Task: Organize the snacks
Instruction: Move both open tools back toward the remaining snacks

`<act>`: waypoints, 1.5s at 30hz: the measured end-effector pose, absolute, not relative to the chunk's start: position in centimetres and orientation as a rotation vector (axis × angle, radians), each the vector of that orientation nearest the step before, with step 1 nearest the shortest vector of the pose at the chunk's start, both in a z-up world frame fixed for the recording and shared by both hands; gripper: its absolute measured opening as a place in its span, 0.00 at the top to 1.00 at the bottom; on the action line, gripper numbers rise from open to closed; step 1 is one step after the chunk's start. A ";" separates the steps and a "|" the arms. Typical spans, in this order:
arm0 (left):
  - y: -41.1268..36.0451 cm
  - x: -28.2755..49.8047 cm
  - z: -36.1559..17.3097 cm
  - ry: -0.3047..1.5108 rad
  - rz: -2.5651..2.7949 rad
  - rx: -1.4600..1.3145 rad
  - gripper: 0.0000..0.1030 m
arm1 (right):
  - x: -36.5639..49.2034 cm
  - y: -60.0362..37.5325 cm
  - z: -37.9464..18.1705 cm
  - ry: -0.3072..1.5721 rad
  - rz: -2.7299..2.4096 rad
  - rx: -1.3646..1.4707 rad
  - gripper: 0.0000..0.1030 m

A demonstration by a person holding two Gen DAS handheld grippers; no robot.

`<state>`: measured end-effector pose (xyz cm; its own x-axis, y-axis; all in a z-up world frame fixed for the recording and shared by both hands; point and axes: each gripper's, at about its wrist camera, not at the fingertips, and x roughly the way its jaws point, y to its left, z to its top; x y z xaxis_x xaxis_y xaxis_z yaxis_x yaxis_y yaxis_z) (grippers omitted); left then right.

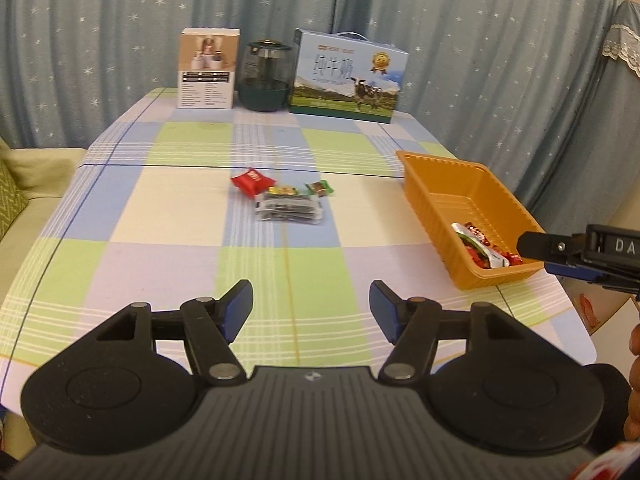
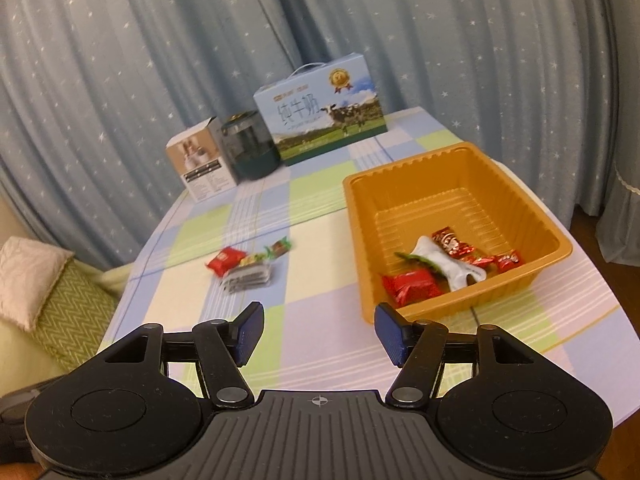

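Both tools are released with nothing between the pads: left tool (image 1: 311, 307) and right tool (image 2: 319, 330) hover over the near counter (image 1: 172, 216). Loose snacks (image 1: 282, 199) sit mid-counter, around 12 o'clock from the left tool. Orange tray (image 2: 516, 196), at 1 o'clock from the right tool, holds a few wrapped snacks (image 2: 436, 266).

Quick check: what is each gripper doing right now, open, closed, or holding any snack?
Left gripper: open, nothing between its fingers.
Right gripper: open, holding nothing.
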<state>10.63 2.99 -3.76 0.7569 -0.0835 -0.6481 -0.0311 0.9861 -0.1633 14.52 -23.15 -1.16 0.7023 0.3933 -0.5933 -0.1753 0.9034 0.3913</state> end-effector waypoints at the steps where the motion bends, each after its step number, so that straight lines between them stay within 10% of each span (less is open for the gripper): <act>1: 3.2 10.5 -3.8 0.713 -0.026 -0.170 0.40 | 14.4 -23.0 -1.2 0.729 0.326 0.315 0.40; 45: 7.1 17.7 -7.1 0.774 -0.120 0.007 0.35 | 21.0 -16.6 -5.1 0.719 0.407 0.163 0.39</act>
<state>17.74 7.12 -7.11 0.7088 -0.1056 -0.6974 0.1109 0.9931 -0.0377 20.98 -16.58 -5.07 0.6788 0.4156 -0.6055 -0.3052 0.9095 0.2822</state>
